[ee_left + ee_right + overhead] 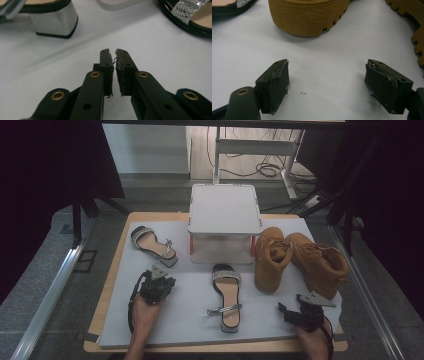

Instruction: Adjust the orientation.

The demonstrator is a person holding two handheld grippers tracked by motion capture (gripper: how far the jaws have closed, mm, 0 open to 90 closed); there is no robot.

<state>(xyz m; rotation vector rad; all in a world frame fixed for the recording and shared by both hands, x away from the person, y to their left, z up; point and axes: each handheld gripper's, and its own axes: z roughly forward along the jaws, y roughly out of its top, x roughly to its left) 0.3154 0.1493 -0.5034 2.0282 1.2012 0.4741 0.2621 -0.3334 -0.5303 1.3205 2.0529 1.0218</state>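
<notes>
Overhead, white mat [190,315] on wooden table [107,295].

The high view is dim, with dark, murky edges and soft detail, and the white mat [190,305] is its brightest part. Both gripper views are evenly lit, casting soft shadows on the mat, with slightly blurred near parts.

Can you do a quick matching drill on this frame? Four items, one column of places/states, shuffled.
1. left gripper
2. right gripper
3. tan boots
4. white box

a. far middle of the mat, closed lid
b. jaws wide apart, nothing between them
c. right side of the mat, side by side
d. jaws nearly together, nothing between them

Pairs: 1-d, 2-b, 3-c, 4-a
</notes>
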